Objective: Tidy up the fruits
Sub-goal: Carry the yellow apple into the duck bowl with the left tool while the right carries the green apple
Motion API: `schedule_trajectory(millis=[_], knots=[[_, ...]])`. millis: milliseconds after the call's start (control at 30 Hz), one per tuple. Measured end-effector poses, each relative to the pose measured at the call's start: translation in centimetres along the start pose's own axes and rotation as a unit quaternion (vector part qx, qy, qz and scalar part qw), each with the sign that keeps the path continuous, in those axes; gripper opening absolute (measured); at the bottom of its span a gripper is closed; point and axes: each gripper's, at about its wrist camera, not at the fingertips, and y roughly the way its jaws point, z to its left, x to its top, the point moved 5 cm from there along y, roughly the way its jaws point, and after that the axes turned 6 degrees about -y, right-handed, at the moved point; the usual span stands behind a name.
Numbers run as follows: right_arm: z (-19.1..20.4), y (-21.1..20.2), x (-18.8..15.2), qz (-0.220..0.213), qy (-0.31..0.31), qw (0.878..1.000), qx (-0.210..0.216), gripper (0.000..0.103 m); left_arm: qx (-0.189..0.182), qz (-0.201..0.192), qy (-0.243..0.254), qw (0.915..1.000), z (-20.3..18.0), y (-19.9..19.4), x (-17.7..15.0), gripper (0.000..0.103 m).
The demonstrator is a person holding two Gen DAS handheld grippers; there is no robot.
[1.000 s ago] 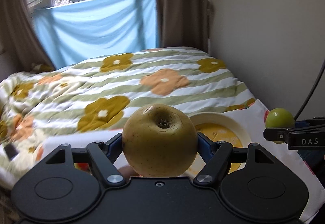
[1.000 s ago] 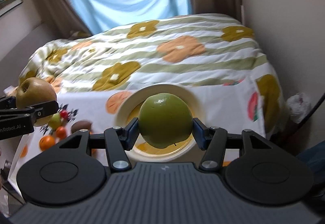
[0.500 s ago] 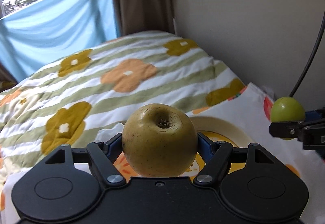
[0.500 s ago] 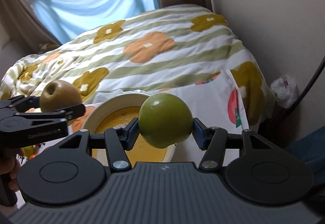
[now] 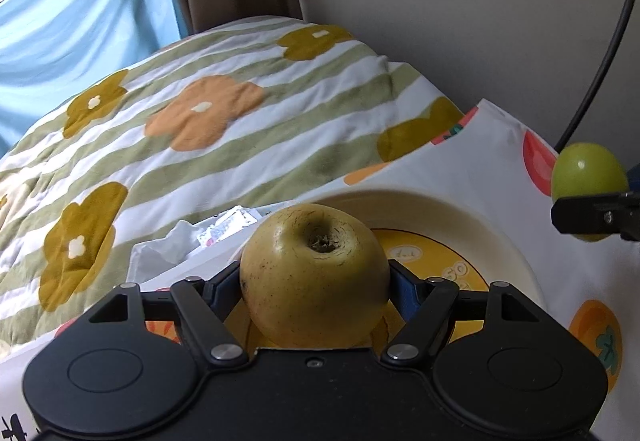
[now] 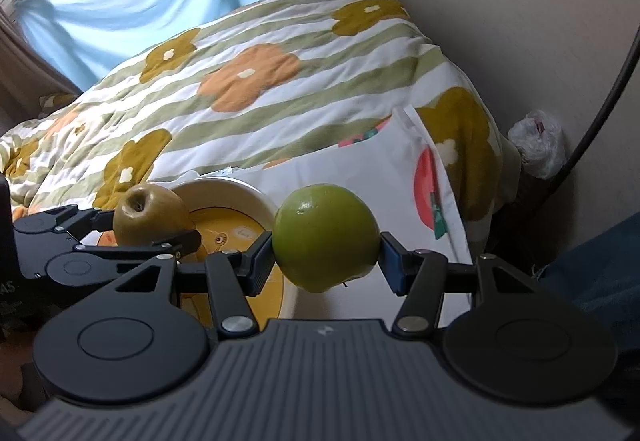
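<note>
My left gripper (image 5: 315,281) is shut on a yellow-brown pear (image 5: 316,273), stem end up, held over the near-left part of a cream bowl with a yellow inside (image 5: 472,213). In the right wrist view the pear (image 6: 150,215) and left gripper (image 6: 154,225) hang over the bowl (image 6: 240,191). My right gripper (image 6: 326,241) is shut on a green apple (image 6: 326,235), held above the printed cloth just right of the bowl. The apple also shows at the right edge of the left wrist view (image 5: 588,175).
The bowl stands on a white cloth with fruit prints (image 5: 500,145). Behind it lies a bed with a striped flower quilt (image 5: 200,113). A wall (image 6: 520,21) and a black cable (image 6: 608,101) are at the right, a crumpled plastic bag (image 6: 538,139) by the wall.
Both grippers have moved right with their fruit. The pear now hangs over the bowl, and the green apple has gone from over the bowl to its right side.
</note>
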Motion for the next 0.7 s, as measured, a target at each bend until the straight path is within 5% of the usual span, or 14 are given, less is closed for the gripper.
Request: schedule_trajectory(millis=[133,233,533,700], knots=[[-0.2,0.1,0.1,0.0,0.003,1.0,-0.005,0.071,-0.005,-0.012,0.006,0.9999,-0.3,-0.3,0.2,0.08],[-0.2,0.1,0.2,0.0,0.004,1.0,-0.003,0.071,-0.001,-0.041,0.008,0.9991,-0.2,-2.0,0.8,0.096],[1.0,0.1,0.9,-0.005,-0.018,1.0,0.013,0.071,0.034,-0.025,-0.006,0.9991,1.9,-4.3,-0.4,0.098],[2.9,0.4,1.1,-0.015,-0.086,0.995,0.036,0.071,0.045,-0.022,-0.037,0.9981,4.0,-6.2,-1.5,0.1]])
